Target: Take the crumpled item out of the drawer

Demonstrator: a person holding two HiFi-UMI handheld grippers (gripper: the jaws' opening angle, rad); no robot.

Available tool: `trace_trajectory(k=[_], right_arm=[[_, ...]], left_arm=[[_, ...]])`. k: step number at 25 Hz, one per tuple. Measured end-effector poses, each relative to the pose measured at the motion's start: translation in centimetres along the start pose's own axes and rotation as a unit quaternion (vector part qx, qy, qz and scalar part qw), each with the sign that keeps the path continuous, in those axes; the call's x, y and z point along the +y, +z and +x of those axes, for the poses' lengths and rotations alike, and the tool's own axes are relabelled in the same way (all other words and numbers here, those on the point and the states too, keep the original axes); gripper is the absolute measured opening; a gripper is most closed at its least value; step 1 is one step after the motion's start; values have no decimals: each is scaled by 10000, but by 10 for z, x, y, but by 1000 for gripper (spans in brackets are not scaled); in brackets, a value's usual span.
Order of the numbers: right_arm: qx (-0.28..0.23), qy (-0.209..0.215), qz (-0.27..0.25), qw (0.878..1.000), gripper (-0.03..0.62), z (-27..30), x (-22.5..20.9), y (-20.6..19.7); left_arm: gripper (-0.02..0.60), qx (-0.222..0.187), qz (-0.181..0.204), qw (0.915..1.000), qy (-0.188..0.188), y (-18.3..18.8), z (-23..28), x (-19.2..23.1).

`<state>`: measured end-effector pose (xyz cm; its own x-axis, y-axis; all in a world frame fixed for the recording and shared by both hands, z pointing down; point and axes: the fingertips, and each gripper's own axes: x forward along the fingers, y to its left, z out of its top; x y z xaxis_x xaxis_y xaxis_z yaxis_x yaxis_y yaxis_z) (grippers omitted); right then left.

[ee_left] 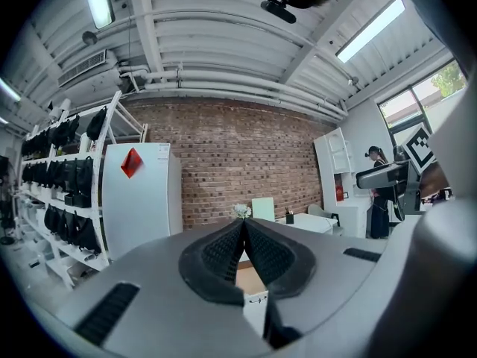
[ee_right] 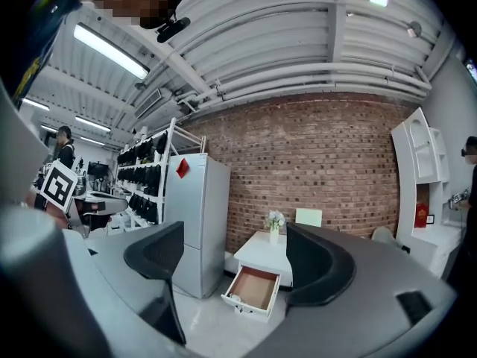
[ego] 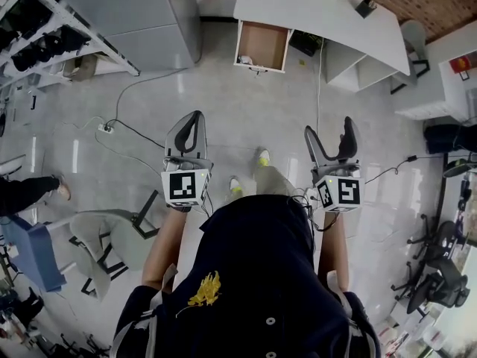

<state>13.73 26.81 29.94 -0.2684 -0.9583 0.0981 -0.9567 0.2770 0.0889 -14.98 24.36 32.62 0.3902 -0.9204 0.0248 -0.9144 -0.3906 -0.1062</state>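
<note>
An open drawer (ego: 261, 45) juts from the white desk (ego: 313, 13) several steps ahead of me. A small white crumpled item (ego: 244, 60) lies in its near left corner. Both grippers are held at waist height over the floor, far short of it. My left gripper (ego: 195, 118) is shut, its pads meeting with nothing between them (ee_left: 244, 226). My right gripper (ego: 329, 129) stands wide open and empty. In the right gripper view the drawer (ee_right: 255, 288) and the crumpled item (ee_right: 235, 299) show between its jaws (ee_right: 235, 256).
A grey fridge (ego: 141, 13) and a rack of black bags (ego: 37, 28) stand at the left. A cable (ego: 112, 125) trails over the floor. A chair (ego: 112, 237) sits close at my left, by another person's arm (ego: 30, 192). Office chairs (ego: 440, 282) crowd the right.
</note>
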Motion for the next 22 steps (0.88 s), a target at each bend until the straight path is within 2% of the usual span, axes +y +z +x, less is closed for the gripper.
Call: trace_trajectory(k=[5, 9, 16, 19, 22], right_arm=[[42, 17, 47, 10000, 439, 20, -13, -10], [-4, 259, 43, 9997, 439, 68, -26, -13], [-233, 907, -179, 9954, 439, 205, -70, 5], [-296, 1086, -64, 9936, 439, 263, -105, 12], [-316, 1332, -8, 9906, 439, 319, -135, 19]], left_arm=[[18, 161, 11, 9999, -22, -15, 19, -1], [18, 256, 34, 9996, 118, -20, 55, 8], [18, 283, 87, 9979, 581, -19, 166, 39], [18, 354, 304, 9965, 687, -9, 230, 44], [18, 360, 340, 9946, 907, 3, 282, 52]])
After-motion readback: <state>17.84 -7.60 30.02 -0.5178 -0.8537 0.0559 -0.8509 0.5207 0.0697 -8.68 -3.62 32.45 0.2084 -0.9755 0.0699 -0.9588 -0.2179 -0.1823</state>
